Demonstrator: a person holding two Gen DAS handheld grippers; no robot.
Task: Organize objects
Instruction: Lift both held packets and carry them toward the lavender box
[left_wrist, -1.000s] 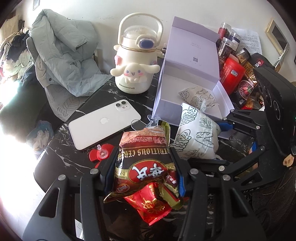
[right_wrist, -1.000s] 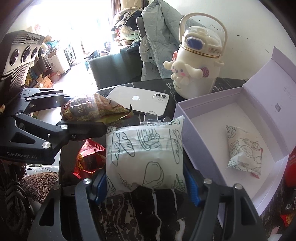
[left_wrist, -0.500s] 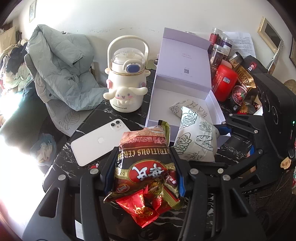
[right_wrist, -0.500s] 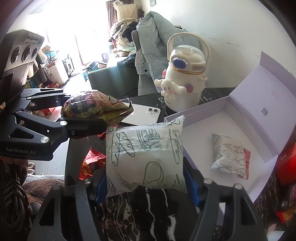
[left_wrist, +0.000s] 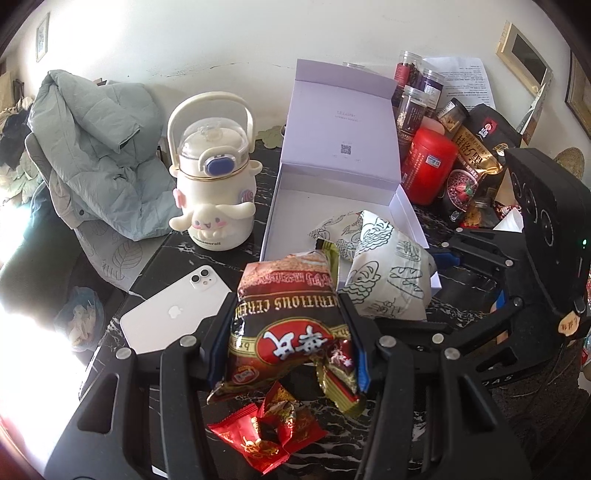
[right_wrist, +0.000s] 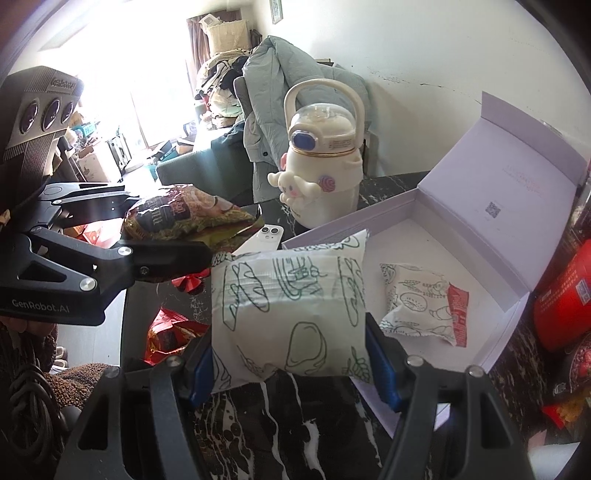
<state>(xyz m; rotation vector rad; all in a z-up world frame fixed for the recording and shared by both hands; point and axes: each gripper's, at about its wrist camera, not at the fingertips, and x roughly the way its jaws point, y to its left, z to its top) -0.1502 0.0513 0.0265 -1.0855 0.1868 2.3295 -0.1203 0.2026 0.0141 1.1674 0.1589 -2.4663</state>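
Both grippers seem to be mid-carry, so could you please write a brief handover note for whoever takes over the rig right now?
Left gripper: shut on the brown cereal packet, held off the table.
Right gripper: shut on the white printed packet, held beside the open lilac box.
Done: one matching white packet lies inside the box.
Left: put both held packets in the box, probably. The red candy wrappers lie on the dark marble table, and the white phone and cream bottle stand beside the box.
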